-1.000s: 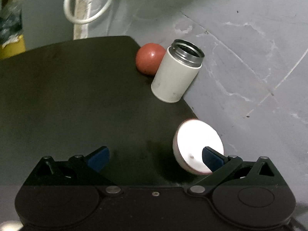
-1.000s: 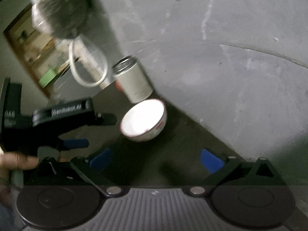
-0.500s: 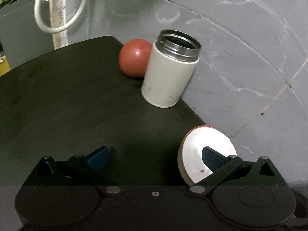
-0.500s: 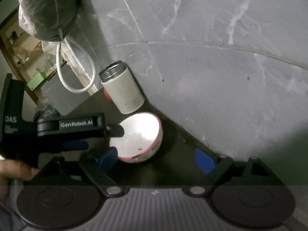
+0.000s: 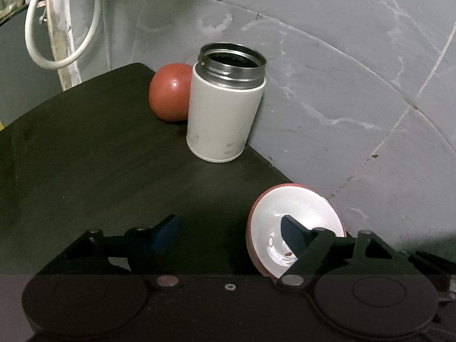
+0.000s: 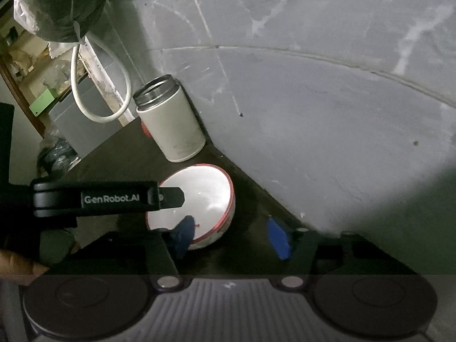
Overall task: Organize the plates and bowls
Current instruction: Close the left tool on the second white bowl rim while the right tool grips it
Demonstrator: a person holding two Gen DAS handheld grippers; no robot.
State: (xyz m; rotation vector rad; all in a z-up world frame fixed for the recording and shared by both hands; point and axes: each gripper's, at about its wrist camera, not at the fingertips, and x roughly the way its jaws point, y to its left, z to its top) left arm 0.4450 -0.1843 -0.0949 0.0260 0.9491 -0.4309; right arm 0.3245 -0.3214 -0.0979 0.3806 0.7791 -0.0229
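Note:
A white bowl with a red rim (image 5: 296,216) sits on the dark table (image 5: 85,156) close to the grey wall. My left gripper (image 5: 229,230) is open; its right finger (image 5: 290,233) reaches into the bowl and its left finger stays outside, so the bowl's left wall lies between them. In the right wrist view the bowl (image 6: 205,191) is just ahead. My right gripper (image 6: 230,236) is open, its left pad (image 6: 182,233) over the bowl's near rim and its right pad (image 6: 278,238) outside. The left gripper's finger (image 6: 168,196) pokes over the bowl from the left.
A white canister with an open steel mouth (image 5: 225,114) stands behind the bowl, with a red ball (image 5: 168,94) beside it. The grey tiled wall (image 5: 342,85) runs along the table's right edge. A white cable loop (image 6: 97,91) hangs at the back. A hand (image 6: 17,262) shows at lower left.
Both grippers have moved in on the bowl. The right gripper's left pad now sits over the bowl's rim, and the left gripper's right finger is deeper in the bowl.

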